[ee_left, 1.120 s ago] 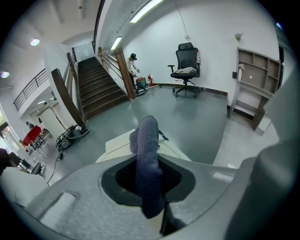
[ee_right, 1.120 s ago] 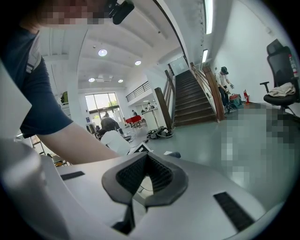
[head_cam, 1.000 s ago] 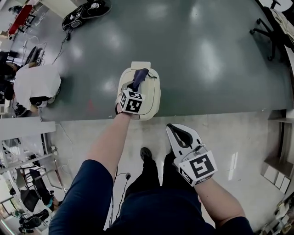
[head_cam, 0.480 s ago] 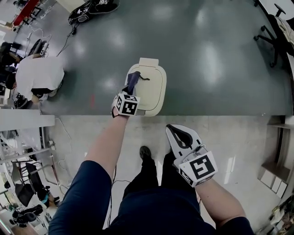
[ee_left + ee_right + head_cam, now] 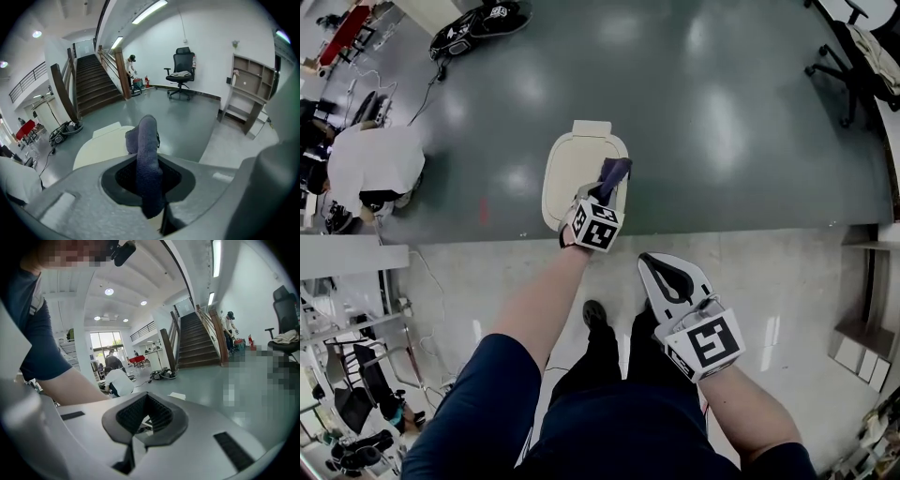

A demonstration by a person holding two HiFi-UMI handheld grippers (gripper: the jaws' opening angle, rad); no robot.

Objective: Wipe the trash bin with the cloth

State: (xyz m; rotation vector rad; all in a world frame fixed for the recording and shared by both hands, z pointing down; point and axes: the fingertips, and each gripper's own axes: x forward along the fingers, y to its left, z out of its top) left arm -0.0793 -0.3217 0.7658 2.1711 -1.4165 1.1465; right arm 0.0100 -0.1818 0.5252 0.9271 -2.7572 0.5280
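- Head view looks steeply down on the trash bin [image 5: 575, 169], a cream bin with a closed lid that stands on the dark floor [image 5: 731, 122], just beyond the person's feet.
- A dark blue cloth [image 5: 614, 172] lies against the near right part of the lid, so the wiping looks to be under way on the top.
- In the left gripper view the cloth [image 5: 146, 154] stands up between the jaws, which are clamped tight on it. The bin [image 5: 96, 147] sits just below and to the left.
- The left gripper [image 5: 607, 194] is stretched out over the bin's near right edge.
- The right gripper [image 5: 667, 276] hangs well back from the bin, close to the person's legs. In its own view the right gripper [image 5: 140, 427] has its jaws pressed together with nothing between them.
- The lid shows no clear dirt or wet streaks, so I cannot tell how much of it is already clean. The bin's sides are out of sight from above and probably remain to be done.
- Far left, a person in a white shirt [image 5: 373, 167] crouches on the floor. An office chair [image 5: 848, 52] stands far right.
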